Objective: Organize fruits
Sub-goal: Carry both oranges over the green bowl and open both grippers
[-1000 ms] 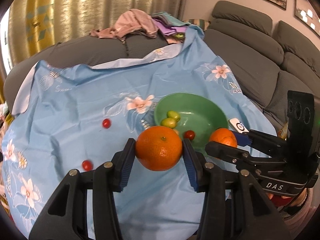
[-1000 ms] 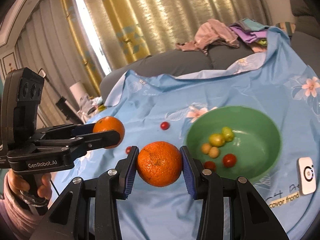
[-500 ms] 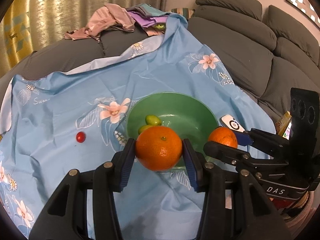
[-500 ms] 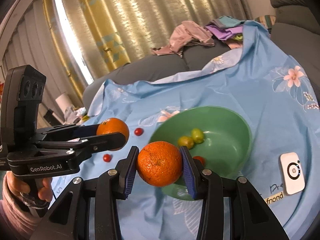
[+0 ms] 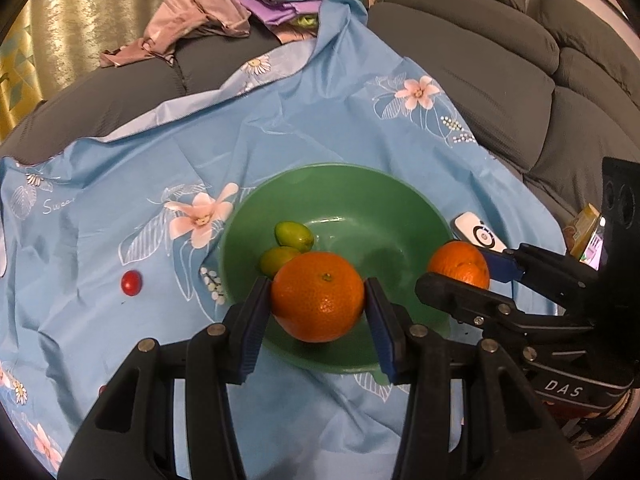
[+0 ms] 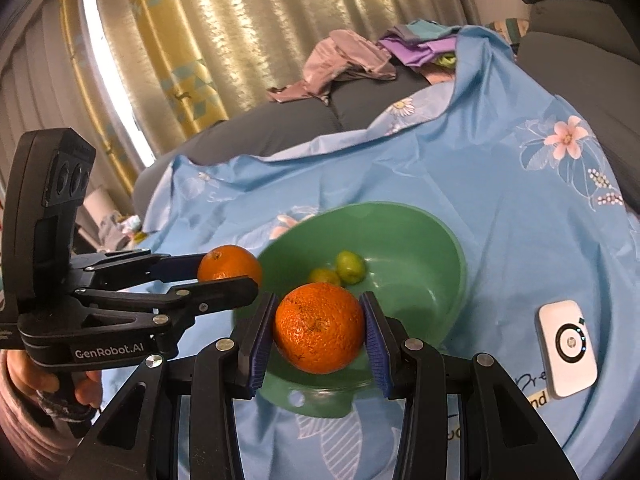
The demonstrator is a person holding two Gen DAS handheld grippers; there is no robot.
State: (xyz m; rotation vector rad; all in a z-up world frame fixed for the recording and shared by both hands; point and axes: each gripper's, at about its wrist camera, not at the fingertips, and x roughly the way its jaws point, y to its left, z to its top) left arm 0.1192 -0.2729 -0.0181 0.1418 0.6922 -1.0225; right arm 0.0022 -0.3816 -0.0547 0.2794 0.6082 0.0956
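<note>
Left gripper (image 5: 318, 312): clamped on an orange (image 5: 318, 296) above the green bowl's (image 5: 360, 192) near rim, ready for dropping in. Right gripper (image 6: 316, 334): clamped on a second orange (image 6: 318, 328), likewise over the bowl.

Both tools moved in twd the green bowl (image 5: 404, 200). Left tool (image 5: 318, 312) w/ its orange (image 5: 318, 296), a sec ago over blue cloth (image 5: 120, 184) short of the rim, now over the bowl's near side. Right tool (image 6: 318, 330) & its orange (image 6: 318, 328) likewise now above the bowl's near rim.
</note>
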